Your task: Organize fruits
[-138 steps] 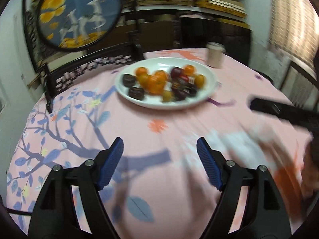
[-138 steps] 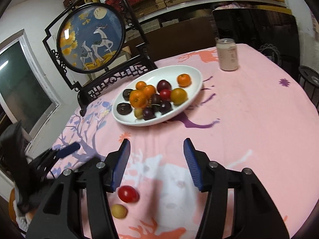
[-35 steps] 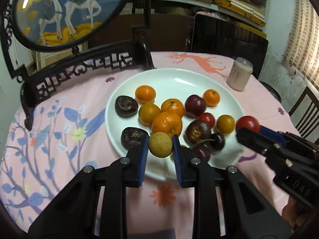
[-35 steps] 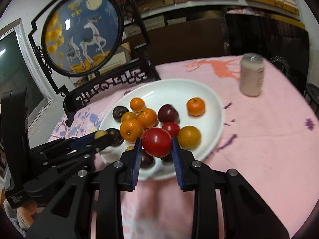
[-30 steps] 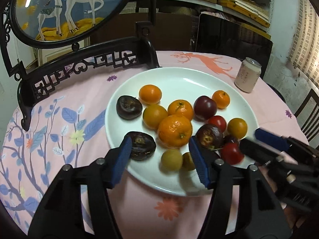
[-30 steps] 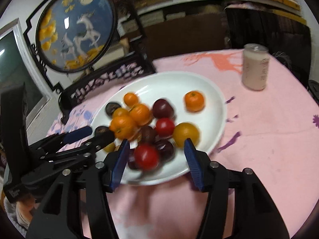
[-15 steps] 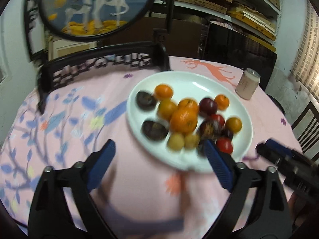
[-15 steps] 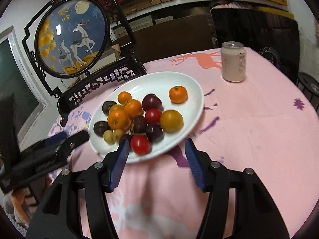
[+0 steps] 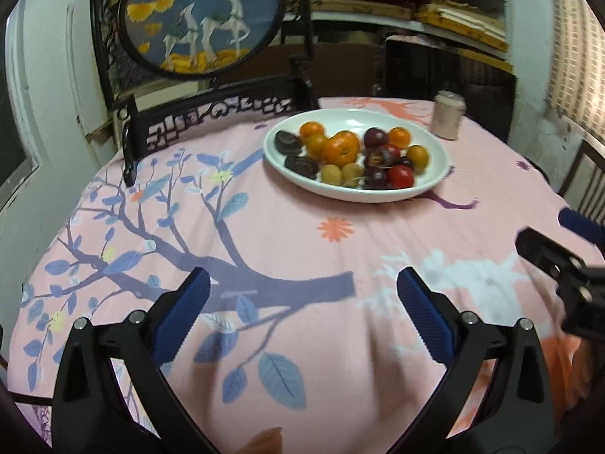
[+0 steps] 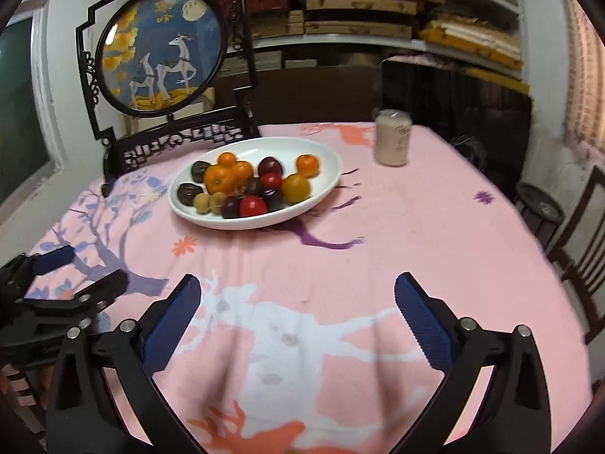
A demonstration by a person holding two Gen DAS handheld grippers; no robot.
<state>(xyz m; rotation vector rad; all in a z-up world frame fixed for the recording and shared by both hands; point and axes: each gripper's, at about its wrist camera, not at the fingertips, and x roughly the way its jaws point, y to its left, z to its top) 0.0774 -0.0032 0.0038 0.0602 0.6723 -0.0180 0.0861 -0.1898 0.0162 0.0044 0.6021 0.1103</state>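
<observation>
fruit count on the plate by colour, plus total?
On the white plate:
orange fruits: 6
dark purple fruits: 4
red fruits: 2
yellow-green fruits: 2
dark brown wrinkled fruits: 2
Total: 16
The pile overlaps, so the orange and dark purple counts are best reads.

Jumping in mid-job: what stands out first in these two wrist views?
A white plate piled with oranges, dark plums and a red fruit sits mid-table, before a round deer screen. A pale can stands right of it. Left gripper and right gripper hover open, empty.
</observation>
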